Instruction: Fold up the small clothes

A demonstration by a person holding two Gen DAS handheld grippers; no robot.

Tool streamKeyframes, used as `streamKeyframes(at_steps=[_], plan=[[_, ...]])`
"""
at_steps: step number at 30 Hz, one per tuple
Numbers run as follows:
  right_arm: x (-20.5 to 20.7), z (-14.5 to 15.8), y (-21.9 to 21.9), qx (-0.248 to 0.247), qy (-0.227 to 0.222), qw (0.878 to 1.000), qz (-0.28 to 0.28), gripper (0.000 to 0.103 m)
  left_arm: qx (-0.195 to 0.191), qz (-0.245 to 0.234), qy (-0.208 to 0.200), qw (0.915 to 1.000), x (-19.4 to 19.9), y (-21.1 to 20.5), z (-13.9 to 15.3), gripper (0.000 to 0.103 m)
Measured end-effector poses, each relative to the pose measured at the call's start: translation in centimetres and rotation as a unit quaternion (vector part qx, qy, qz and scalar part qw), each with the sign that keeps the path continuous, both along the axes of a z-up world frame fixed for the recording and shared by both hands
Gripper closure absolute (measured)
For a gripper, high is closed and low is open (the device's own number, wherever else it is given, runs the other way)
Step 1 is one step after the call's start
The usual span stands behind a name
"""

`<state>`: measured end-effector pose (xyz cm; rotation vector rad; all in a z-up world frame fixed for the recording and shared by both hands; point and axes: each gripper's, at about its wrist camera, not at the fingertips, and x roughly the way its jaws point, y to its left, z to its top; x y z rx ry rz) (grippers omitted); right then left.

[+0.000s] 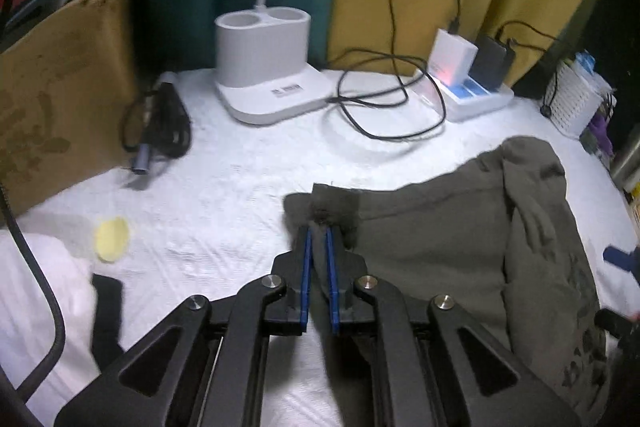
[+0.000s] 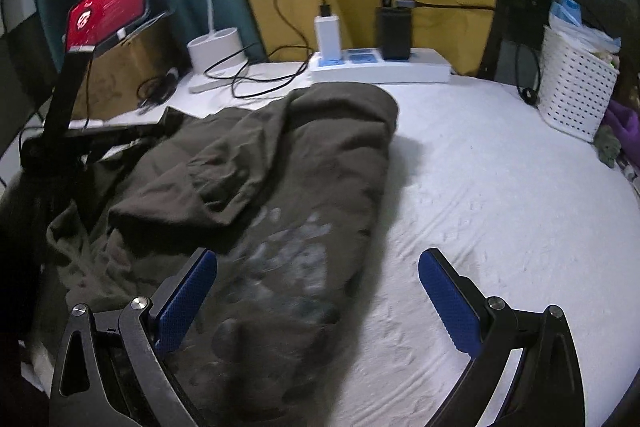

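On the white textured counter (image 2: 500, 187) lies an olive-grey T-shirt (image 2: 256, 167), crumpled and partly doubled over, faded print showing on its near end. Left tongs (image 1: 319, 227) are clamped on a corner of the shirt's edge, cloth pinched between the blue pads. Right tongs (image 2: 318, 267) stand wide apart, hovering over the printed end, holding nothing. Behind the shirt: white power strip (image 2: 380, 69) carrying a white charger (image 2: 328, 33) and a black adapter (image 2: 394, 31), black cables looping across. White lamp base (image 1: 266, 67) has two cup wells; contents cannot be seen. White perforated basket (image 2: 576, 83) at the right edge holds bagged items, indistinct.
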<state>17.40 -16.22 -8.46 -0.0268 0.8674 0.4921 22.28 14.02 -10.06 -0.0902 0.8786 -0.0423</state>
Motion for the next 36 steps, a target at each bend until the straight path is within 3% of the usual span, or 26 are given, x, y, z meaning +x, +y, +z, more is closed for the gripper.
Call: streamKeyframes(at_steps=[5,9,14,19,23,30,36], plan=[[-1.5,0.2,1.1,-0.012,-0.007,1.000,0.016,0.002,0.010,0.010,-0.014,0.9998,-1.9,0.5,1.5,0.094],[-2.6,0.2,1.3,-0.030,-0.014,0.999,0.019,0.002,0.014,0.006,-0.034,0.9993,-4.8,0.2,3.4,0.067],[-4.6,0.8,1.9,-0.024,-0.019,0.999,0.040,0.002,-0.002,-0.018,-0.046,0.9988,-8.7,-1.2,5.2,0.067],[-7.1,1.3,3.4,-0.012,-0.029,0.997,0.067,0.002,-0.020,-0.098,-0.040,0.9942,-12.4,-5.2,5.5,0.067],[-8.8,1.8,4.0,-0.009,-0.042,0.995,0.086,0.002,-0.017,-0.170,-0.028,0.9849,-14.3,-9.0,5.1,0.067],[-8.9,2.0,-0.3,-0.014,-0.052,0.998,0.029,0.002,-0.036,-0.232,-0.024,0.9718,-15.1,-12.2,5.3,0.067],[-8.6,1.0,-4.1,-0.010,-0.038,0.999,-0.023,0.002,-0.036,-0.239,0.023,0.9701,-15.2,-13.1,2.7,0.070]])
